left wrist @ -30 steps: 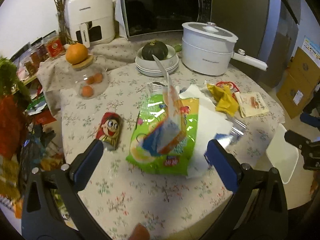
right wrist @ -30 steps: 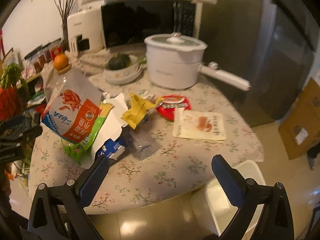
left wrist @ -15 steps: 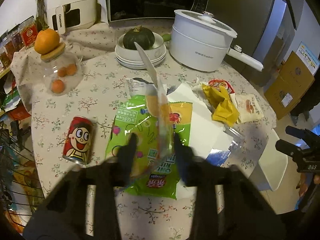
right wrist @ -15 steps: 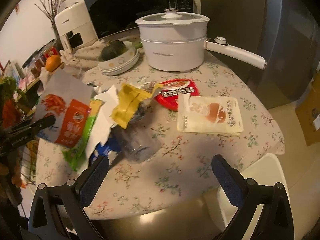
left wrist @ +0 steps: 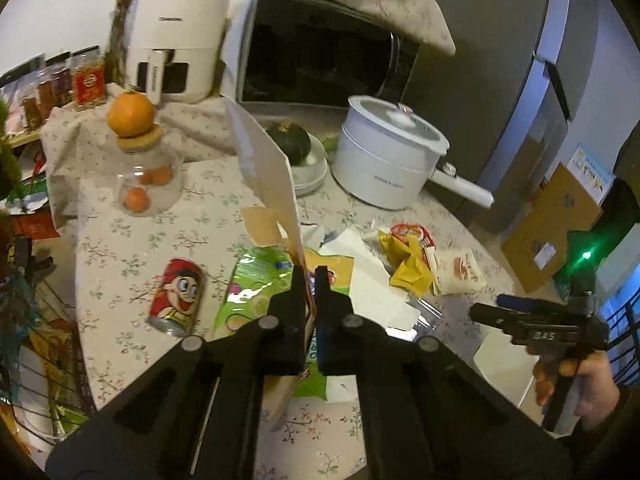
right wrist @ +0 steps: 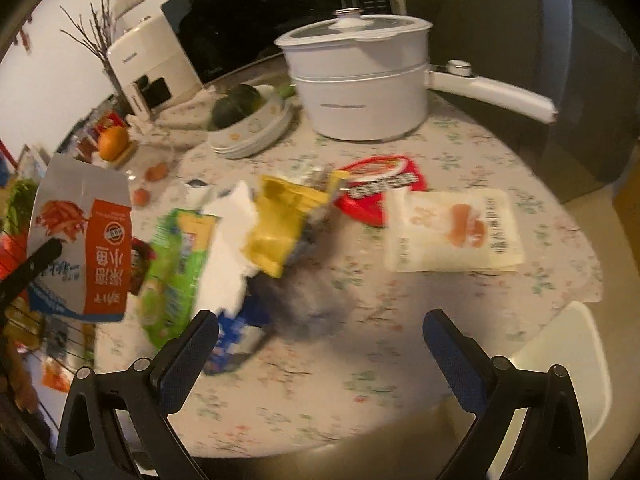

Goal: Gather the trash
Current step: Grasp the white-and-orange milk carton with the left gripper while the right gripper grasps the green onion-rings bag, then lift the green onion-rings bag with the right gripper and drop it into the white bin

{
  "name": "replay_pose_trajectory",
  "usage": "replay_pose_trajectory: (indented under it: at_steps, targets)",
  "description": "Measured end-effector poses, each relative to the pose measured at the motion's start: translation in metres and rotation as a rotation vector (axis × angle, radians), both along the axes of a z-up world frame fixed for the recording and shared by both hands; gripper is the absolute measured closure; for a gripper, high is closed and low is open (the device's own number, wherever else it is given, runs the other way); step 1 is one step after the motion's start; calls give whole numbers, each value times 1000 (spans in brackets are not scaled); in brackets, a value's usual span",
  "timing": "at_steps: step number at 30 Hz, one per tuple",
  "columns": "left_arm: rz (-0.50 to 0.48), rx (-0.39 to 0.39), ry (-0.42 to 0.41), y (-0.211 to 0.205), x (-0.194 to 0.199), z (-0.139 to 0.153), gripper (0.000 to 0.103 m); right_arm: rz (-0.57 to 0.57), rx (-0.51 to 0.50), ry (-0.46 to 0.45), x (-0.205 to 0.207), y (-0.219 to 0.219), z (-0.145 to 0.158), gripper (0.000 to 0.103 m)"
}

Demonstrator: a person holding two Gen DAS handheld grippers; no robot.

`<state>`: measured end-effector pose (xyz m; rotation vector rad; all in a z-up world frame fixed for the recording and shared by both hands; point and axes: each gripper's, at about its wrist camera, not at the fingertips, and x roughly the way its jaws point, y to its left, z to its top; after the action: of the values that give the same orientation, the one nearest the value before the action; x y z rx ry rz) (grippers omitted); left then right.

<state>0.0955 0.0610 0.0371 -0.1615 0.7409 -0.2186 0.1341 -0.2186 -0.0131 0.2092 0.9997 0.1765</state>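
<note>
Left gripper (left wrist: 308, 280) has its jaws clamped on the orange snack packet (right wrist: 86, 240), lifted off the bench (right wrist: 440, 312). Right gripper (right wrist: 320, 344) jaws wide apart, empty. Next, probably carry it to the white bin (right wrist: 568, 360).

A home kitchen: a microwave (left wrist: 320, 56), air fryer (left wrist: 176, 44), electric pot (left wrist: 388, 160) and fridge (left wrist: 560, 60) surround a cloth-covered table (left wrist: 120, 240).

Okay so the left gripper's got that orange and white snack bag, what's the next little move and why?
Probably carry it over to the white bin beside the table. The left gripper is shut on the orange and white snack bag, which already hangs clear of the pile, while the right gripper is open and holds nothing.
</note>
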Motion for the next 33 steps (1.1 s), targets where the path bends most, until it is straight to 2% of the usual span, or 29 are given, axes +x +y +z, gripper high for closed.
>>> replay_pose_trajectory:
  at_steps: [3, 11, 20, 27, 32, 33]
  targets:
    - [24, -2, -12, 15, -8, 3, 99, 57, 33, 7, 3, 28, -3, 4]
    - [62, -34, -27, 58, -36, 7, 99, 177, 149, 84, 8, 95, -28, 25]
    - [95, -30, 24, 77, -39, -11, 99, 237, 170, 191, 20, 150, -74, 38]
    - [102, -34, 60, 80, -37, -21, 98, 211, 165, 226, 26, 160, -100, 40]
    - [99, -34, 87, 79, -35, -27, 98, 192, 219, 223, 32, 152, -105, 56]
    - [99, -37, 89, 80, -34, -28, 98, 193, 231, 222, 34, 150, -106, 65]
